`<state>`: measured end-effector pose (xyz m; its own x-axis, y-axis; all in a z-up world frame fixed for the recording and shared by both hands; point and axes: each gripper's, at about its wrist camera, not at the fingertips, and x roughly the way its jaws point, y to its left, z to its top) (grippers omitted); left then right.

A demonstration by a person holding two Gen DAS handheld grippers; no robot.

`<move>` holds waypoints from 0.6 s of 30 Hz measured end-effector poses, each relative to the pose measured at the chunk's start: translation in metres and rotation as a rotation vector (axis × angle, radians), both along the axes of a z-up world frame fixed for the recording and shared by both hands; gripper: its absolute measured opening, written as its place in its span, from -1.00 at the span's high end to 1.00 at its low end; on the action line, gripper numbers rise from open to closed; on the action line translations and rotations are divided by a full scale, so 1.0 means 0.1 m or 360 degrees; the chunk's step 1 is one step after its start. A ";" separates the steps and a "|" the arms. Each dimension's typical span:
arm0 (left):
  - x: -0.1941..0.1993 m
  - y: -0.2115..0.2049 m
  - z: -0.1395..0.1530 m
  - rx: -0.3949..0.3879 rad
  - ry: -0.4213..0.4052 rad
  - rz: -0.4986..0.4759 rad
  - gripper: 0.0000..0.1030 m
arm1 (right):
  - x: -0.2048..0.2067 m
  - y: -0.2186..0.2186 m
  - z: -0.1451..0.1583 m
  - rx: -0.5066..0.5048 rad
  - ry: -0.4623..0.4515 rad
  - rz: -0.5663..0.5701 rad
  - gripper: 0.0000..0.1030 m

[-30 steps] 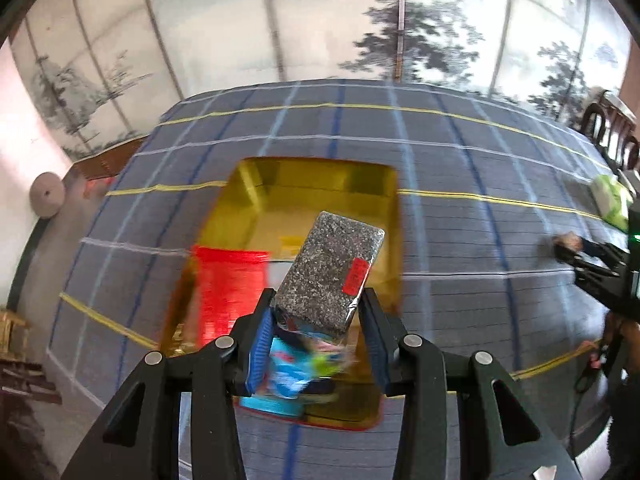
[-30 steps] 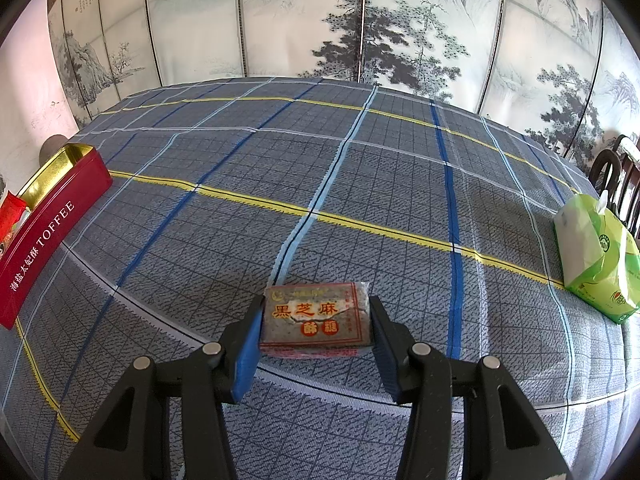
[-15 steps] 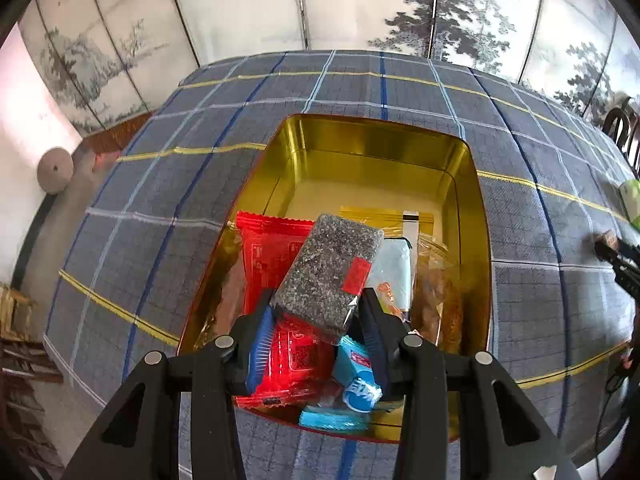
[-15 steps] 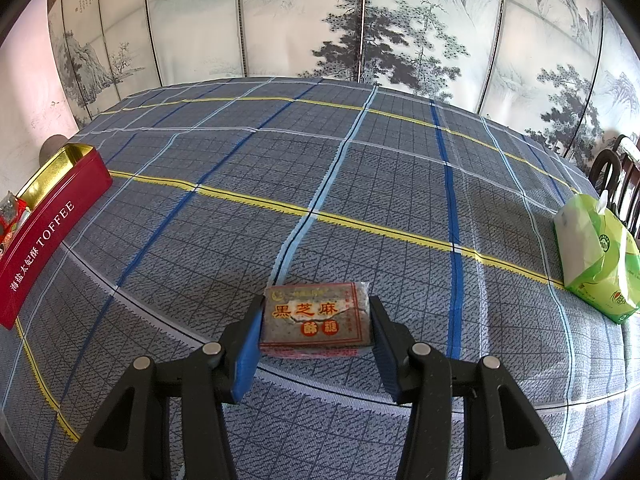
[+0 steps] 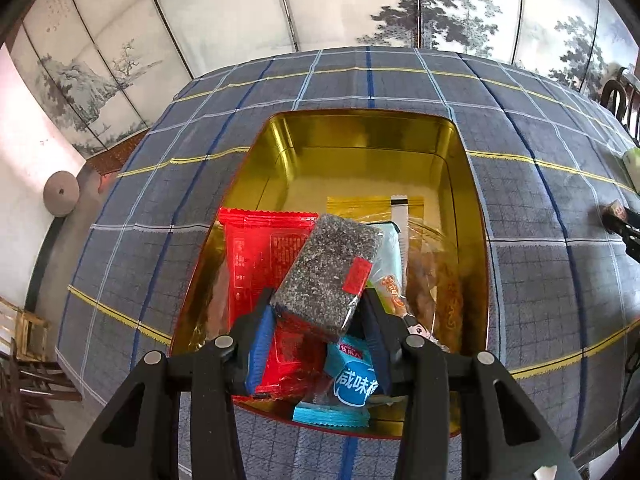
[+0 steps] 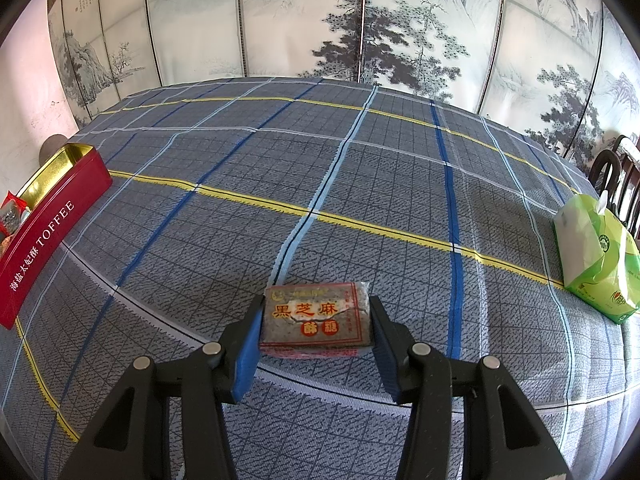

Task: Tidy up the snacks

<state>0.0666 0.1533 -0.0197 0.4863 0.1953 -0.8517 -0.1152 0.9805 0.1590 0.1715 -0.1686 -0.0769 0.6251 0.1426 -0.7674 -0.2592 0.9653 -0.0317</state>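
Observation:
My left gripper (image 5: 316, 320) hovers over the near end of an open gold-lined tin (image 5: 360, 120). A dark speckled sesame bar (image 5: 328, 276) with a red sticker sits tilted between its blue pads; the jaws are opening while the pads still touch it. Under it lie a red packet (image 5: 256, 256), a blue packet (image 5: 352, 380) and clear-wrapped snacks. My right gripper (image 6: 316, 312) is shut on a second sesame bar (image 6: 316, 328) with a red label, low over the plaid tablecloth. The tin's red side (image 6: 52, 216) shows at far left in the right wrist view.
A green-and-white packet (image 6: 596, 264) lies on the cloth at the right. Dark chair backs (image 6: 608, 168) stand beyond the table's right edge. A painted folding screen (image 6: 360, 20) runs behind the table. The far half of the tin holds nothing.
My left gripper has come down and closer over the tin with the sesame bar, so the tin and its packets fill more of the view. The right gripper and its bar have not moved.

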 end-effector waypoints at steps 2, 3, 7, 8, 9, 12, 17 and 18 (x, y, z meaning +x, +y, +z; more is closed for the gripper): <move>0.00 -0.01 0.01 0.0012 -0.0006 -0.0003 0.20 | 0.00 0.00 0.01 0.0000 0.0000 0.0000 0.03; 0.00 -0.01 0.01 0.0018 -0.0006 -0.0001 0.18 | 0.00 0.00 0.01 0.0000 0.0000 0.0000 0.03; -0.03 -0.01 0.09 0.0028 -0.0047 0.0005 0.00 | 0.00 0.00 0.00 0.0000 0.0000 0.0000 0.03; -0.04 -0.01 0.12 0.0041 -0.0062 0.0002 -0.12 | 0.00 0.00 0.01 0.0000 0.0000 0.0000 0.03; -0.06 -0.03 0.15 0.0047 -0.0076 -0.0002 -0.17 | 0.00 0.00 0.00 0.0000 0.0000 0.0000 0.03; -0.08 -0.05 0.22 0.0059 -0.0105 -0.0019 -0.20 | 0.00 0.00 0.00 -0.0001 0.0000 0.0000 0.03; -0.14 -0.06 0.31 0.0033 -0.0135 -0.0012 -0.27 | 0.00 0.00 0.00 -0.0002 0.0000 0.0000 0.03; -0.15 -0.06 0.33 0.0026 -0.0141 -0.0007 -0.27 | 0.00 0.01 0.00 -0.0001 0.0000 0.0000 0.03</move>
<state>0.0515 0.1476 0.0136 0.5603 0.2067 -0.8021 -0.1250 0.9784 0.1647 0.1717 -0.1681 -0.0769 0.6251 0.1422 -0.7675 -0.2593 0.9653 -0.0323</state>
